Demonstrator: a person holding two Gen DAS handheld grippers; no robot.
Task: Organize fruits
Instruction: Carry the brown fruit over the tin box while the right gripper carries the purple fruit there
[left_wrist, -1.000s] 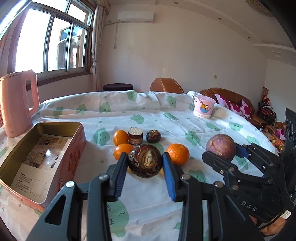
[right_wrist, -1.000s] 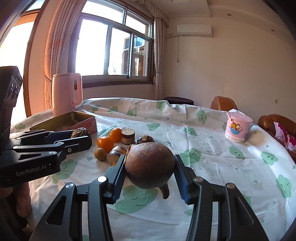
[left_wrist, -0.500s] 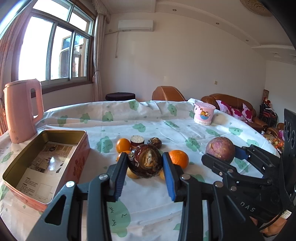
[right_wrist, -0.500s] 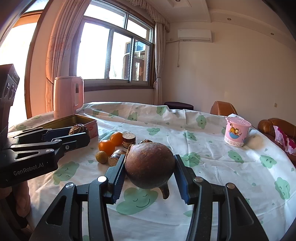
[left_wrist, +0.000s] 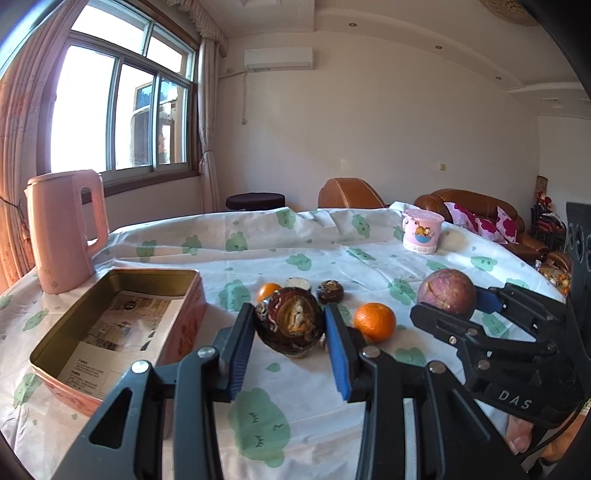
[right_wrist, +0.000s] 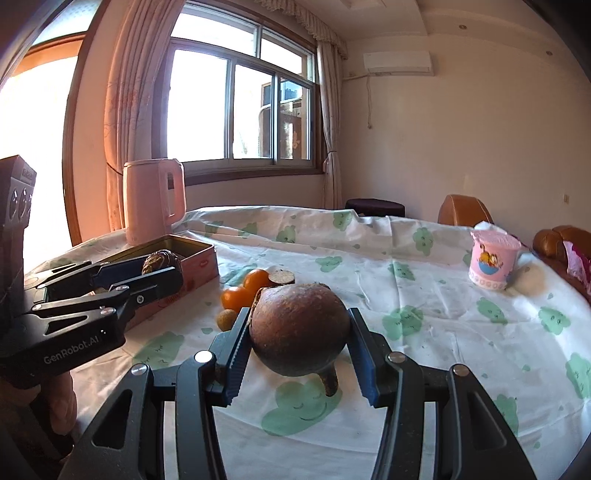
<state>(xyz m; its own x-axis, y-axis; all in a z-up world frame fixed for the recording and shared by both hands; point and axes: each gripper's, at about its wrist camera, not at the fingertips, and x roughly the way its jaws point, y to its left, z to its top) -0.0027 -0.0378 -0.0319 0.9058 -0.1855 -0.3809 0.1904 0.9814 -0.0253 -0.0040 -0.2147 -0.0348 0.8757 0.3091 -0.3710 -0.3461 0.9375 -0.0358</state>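
- Dark brown and glossy, the wrinkled round fruit (left_wrist: 290, 320) sits pinched between the blue pads of the left gripper (left_wrist: 290, 328), closed on it at about the fruit's width, clear of the cloth.
- Over the last second the left gripper has risen and swung left: the gold-lined pink rectangular tin (left_wrist: 110, 325) now fills more of its view, and the right wrist view shows the brown fruit (right_wrist: 159, 260) lined up against the tin's rim (right_wrist: 192, 245).
- The right gripper (right_wrist: 299, 339) has hardly shifted; its jaws stay closed on a dull purple-brown round fruit (right_wrist: 299, 328) with a stubby stem, held above the white cloud-print tablecloth (right_wrist: 424, 332).
- Loose on the cloth are several small oranges (left_wrist: 375, 320), a little yellowish fruit (right_wrist: 226, 318), another dark wrinkled fruit (left_wrist: 330, 291) and a small round piece with a pale top (left_wrist: 297, 283).
- My reading: the tin holds only paper lining, so the left-hand fruit would be the first in; lowering and letting go comes next, with the right-hand fruit waiting its turn.
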